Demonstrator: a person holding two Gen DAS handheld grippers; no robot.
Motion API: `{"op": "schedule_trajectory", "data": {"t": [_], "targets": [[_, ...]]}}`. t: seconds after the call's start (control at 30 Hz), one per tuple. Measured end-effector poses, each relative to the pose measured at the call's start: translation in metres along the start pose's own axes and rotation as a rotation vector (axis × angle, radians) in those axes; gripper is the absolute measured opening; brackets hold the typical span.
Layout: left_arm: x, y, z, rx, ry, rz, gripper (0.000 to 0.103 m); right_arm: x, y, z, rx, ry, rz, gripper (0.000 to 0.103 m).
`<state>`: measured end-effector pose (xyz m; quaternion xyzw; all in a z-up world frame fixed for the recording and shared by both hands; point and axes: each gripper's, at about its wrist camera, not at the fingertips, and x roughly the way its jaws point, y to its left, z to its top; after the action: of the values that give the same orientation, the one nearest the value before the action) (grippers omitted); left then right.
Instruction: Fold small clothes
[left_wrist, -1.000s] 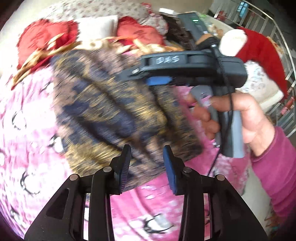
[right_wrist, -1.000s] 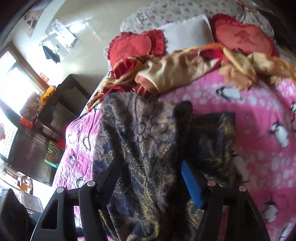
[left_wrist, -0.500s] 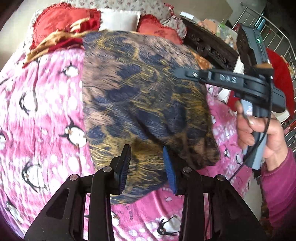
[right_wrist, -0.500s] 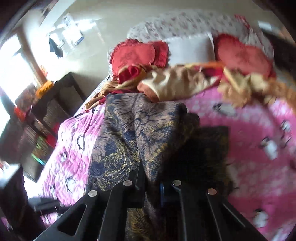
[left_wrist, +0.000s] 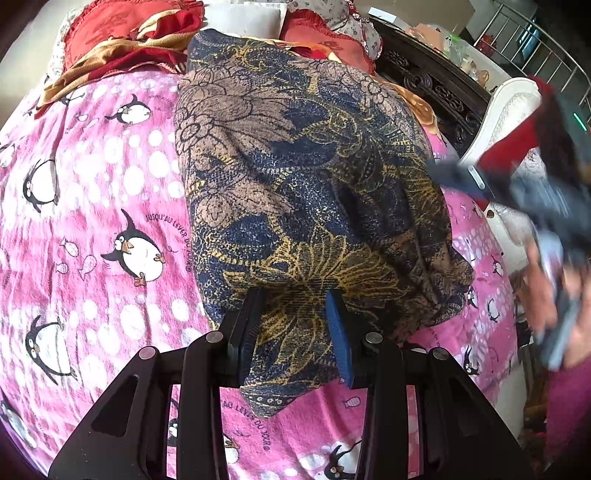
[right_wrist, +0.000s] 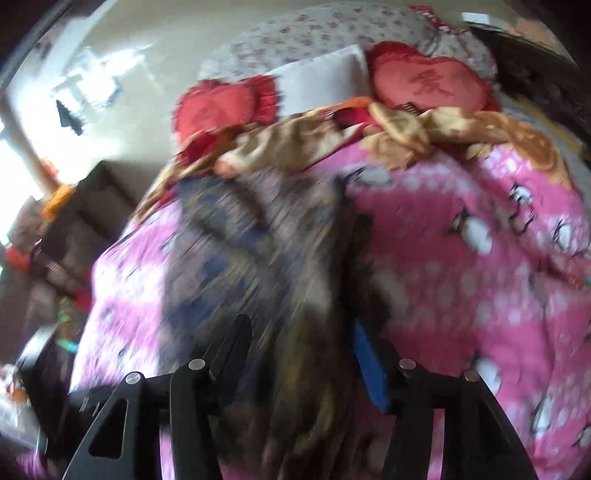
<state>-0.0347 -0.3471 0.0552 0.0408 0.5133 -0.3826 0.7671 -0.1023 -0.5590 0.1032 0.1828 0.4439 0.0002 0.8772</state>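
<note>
A dark blue, brown and gold patterned garment (left_wrist: 303, 192) lies folded over on the pink penguin bedspread (left_wrist: 92, 206). My left gripper (left_wrist: 293, 328) is open, its fingers on either side of the garment's near edge. My right gripper (right_wrist: 301, 354) is open with the same garment (right_wrist: 258, 258) lying blurred between its fingers; it also shows blurred at the right of the left wrist view (left_wrist: 532, 192), apart from the garment.
Red heart cushions (right_wrist: 424, 85), a white pillow (right_wrist: 325, 74) and a tan and red blanket (right_wrist: 332, 136) lie at the head of the bed. Dark carved furniture (left_wrist: 424, 81) and a metal railing (left_wrist: 535, 44) stand at the right. A dark cabinet (right_wrist: 74, 214) stands left of the bed.
My right gripper, shut on the garment half a second ago, has opened and pulled away to the right. The garment has dropped onto the bed. My left gripper stays open.
</note>
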Motion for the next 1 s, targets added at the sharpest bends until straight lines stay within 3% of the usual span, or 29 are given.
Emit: {"op": "schedule_trajectory", "data": {"t": [0.17, 0.23, 0.3, 0.37, 0.5, 0.57, 0.63, 0.7, 0.73, 0.8, 0.83, 1.0], "targets": [[0.002, -0.002, -0.002, 0.004, -0.008, 0.013, 0.036, -0.023, 0.009, -0.054, -0.048, 0.006, -0.009, 0.050], [0.007, -0.007, -0.003, 0.007, -0.007, 0.024, 0.036, -0.023, 0.010, -0.068, -0.068, 0.010, -0.036, 0.037], [0.007, -0.009, -0.005, 0.002, -0.005, 0.029, 0.036, -0.015, 0.006, -0.076, -0.072, 0.040, -0.037, 0.013], [0.006, -0.010, -0.006, -0.003, -0.003, 0.022, 0.036, -0.014, -0.002, -0.082, -0.037, 0.045, -0.014, 0.004], [0.003, -0.008, -0.011, 0.013, -0.001, 0.021, 0.036, -0.033, -0.015, -0.086, -0.032, 0.002, -0.066, 0.003], [0.006, -0.007, -0.012, 0.017, 0.010, 0.029, 0.036, -0.026, -0.024, -0.090, -0.030, 0.023, -0.114, 0.003], [0.003, -0.009, -0.013, 0.028, -0.001, 0.038, 0.036, -0.021, -0.027, -0.089, -0.006, 0.046, -0.092, 0.003], [0.000, -0.012, -0.015, 0.048, -0.016, 0.041, 0.036, -0.027, -0.026, -0.080, 0.017, 0.011, -0.068, 0.005], [0.000, -0.013, -0.016, 0.055, -0.017, 0.043, 0.036, -0.035, -0.024, -0.072, 0.035, -0.039, -0.059, 0.007], [0.004, -0.014, -0.017, 0.062, -0.009, 0.040, 0.036, -0.045, -0.019, -0.055, 0.052, -0.120, -0.053, 0.024], [0.007, -0.015, -0.017, 0.063, -0.008, 0.043, 0.036, -0.045, -0.013, -0.043, 0.044, -0.144, -0.037, 0.028], [0.015, -0.015, -0.015, 0.037, 0.000, 0.043, 0.038, 0.002, 0.023, 0.016, -0.065, -0.156, 0.001, 0.031]]}}
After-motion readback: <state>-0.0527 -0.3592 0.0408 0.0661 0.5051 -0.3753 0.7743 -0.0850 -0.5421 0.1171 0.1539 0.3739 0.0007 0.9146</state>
